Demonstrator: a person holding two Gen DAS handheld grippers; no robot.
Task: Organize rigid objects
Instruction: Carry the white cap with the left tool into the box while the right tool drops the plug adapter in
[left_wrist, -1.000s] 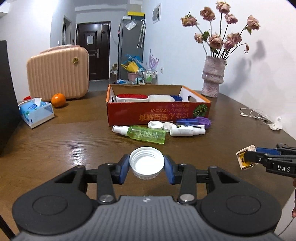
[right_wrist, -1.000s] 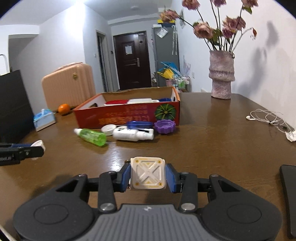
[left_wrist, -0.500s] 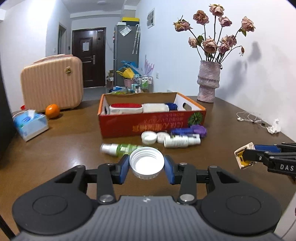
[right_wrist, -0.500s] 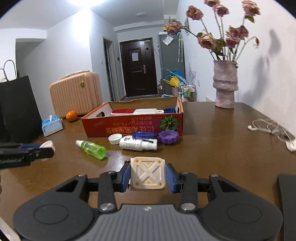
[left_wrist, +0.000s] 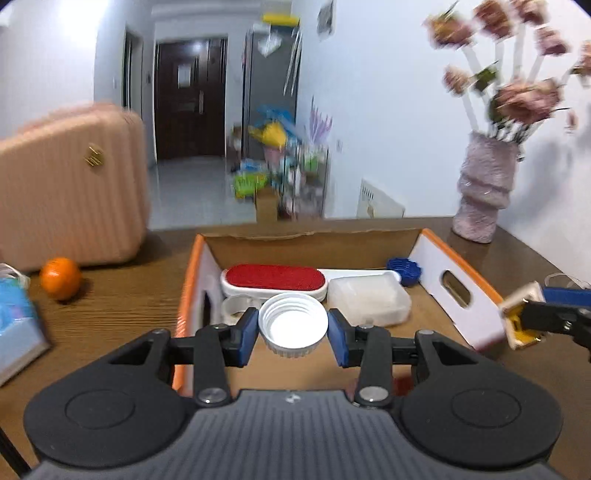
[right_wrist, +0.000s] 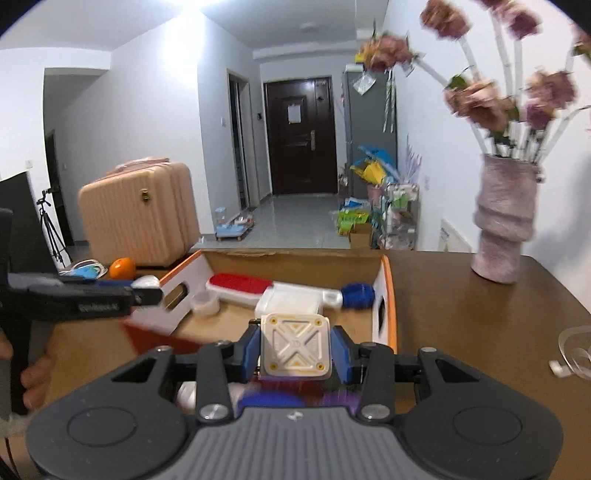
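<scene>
— Grippers first: what was each one doing?

— Left gripper (left_wrist: 293, 330) was clamped on a white screw cap (left_wrist: 293, 325), its blue pads pressing the cap's ribbed rim from both sides, the open, threaded side facing the camera. Right gripper (right_wrist: 294, 347) was clenched on a square cream-coloured block (right_wrist: 294, 345) with an X pattern and yellow dots at its corners.

— And where were those two things?

— Both hung above the open cardboard box (left_wrist: 437, 262) with the orange edges, which sat on the brown wooden table (left_wrist: 110, 295). The cap was over the box's near left part; the block was over its near right part. Neither touched the box floor.

— What lay inside the box?

— A white oval piece with a red top (left_wrist: 274, 277) near the back, a clear plastic case (left_wrist: 369, 300) just beside it on the right, a blue ribbed cap (left_wrist: 404, 269) in the far right corner, and a roll of clear tape (left_wrist: 236, 308) at the left wall.

— Anything outside it?

— An orange (left_wrist: 60, 277) sat in front of a pink suitcase (left_wrist: 70, 184) to the left, and a grey-pink vase (left_wrist: 485, 192) of dried flowers stood at the right. From the right wrist view, blurred white, blue and purple items (right_wrist: 280, 400) showed just below the held block; I couldn't tell what they were.
</scene>
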